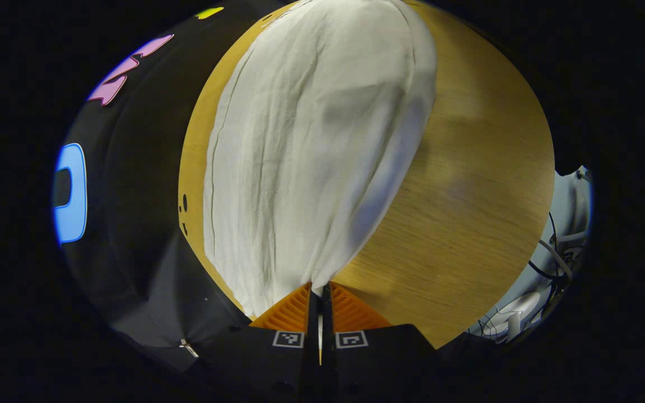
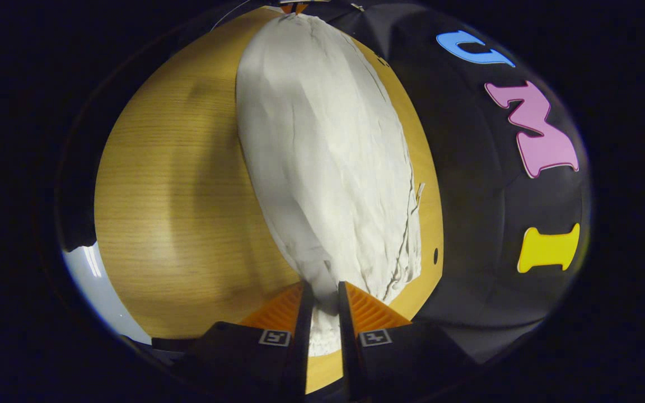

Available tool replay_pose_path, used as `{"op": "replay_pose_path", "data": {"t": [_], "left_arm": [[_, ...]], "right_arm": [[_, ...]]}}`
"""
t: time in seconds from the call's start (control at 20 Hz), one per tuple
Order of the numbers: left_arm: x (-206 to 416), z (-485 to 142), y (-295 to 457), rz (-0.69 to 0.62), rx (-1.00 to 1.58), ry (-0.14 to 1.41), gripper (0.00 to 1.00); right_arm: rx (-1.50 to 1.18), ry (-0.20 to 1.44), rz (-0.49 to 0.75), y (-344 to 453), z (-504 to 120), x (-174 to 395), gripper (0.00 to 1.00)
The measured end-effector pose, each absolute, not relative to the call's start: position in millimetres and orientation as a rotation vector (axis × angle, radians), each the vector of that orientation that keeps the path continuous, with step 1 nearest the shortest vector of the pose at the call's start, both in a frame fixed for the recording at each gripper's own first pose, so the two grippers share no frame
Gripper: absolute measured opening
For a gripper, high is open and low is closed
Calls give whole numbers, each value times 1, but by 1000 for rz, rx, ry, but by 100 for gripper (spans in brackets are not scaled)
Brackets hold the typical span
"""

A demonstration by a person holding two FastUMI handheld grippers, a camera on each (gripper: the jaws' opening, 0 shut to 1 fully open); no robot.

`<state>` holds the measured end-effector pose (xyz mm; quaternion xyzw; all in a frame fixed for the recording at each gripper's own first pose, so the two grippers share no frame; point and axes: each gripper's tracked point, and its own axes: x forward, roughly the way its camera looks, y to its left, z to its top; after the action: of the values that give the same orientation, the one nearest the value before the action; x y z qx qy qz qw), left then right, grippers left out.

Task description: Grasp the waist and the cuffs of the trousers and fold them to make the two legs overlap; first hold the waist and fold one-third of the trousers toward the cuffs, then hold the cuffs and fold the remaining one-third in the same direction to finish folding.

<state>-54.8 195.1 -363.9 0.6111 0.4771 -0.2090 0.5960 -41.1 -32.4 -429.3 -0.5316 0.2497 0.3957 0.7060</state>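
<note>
The left tongs [image 1: 319, 291] are pinched tight on a corner of the trousers [image 1: 311, 145], fingers nearly touching with only a thin fold of cloth between them. The right tongs [image 2: 322, 294] also grip the trousers [image 2: 328, 162], at the opposite end, with a thicker bunch of cloth between fingers that stand a little apart. From each pair of tongs the pale cloth runs away as one long strip along the worktop [image 1: 468, 196], lying toward the side next to the black booth wall, with bare wood [image 2: 177, 184] on the other side. At the far tip of the trousers in the right gripper view a bit of the other tongs seems to show. Whether the legs already overlap cannot be told for sure, though the strip looks narrow enough for one leg laid on the other. Which end is the waist is not clear either. To do this step well, I judge both ends should be kept level and lightly taut so the layers stay matched, then set down flat on the worktop before any release. The thin left pinch looks likeliest to slip, so avoid jerks.
</note>
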Motion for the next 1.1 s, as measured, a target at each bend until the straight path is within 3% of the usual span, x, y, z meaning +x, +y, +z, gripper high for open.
{"op": "replay_pose_path", "data": {"t": [0.05,0.15,0.35,0.55,1.1], "left_arm": [[-55,-363,196,-475,1414,1098,6],[-57,-364,195,-471,1401,1095,6],[-67,-360,198,-474,1385,1111,5],[-76,-345,194,-413,1278,1089,5],[16,-269,180,-217,1002,940,5]], "right_arm": [[-1197,551,867,-32,-428,-42,8],[-1226,556,860,-34,-428,-43,5],[-1141,674,856,-34,-420,-51,5],[-1053,646,757,-28,-381,-45,5],[-733,586,455,-22,-302,18,5]]}}
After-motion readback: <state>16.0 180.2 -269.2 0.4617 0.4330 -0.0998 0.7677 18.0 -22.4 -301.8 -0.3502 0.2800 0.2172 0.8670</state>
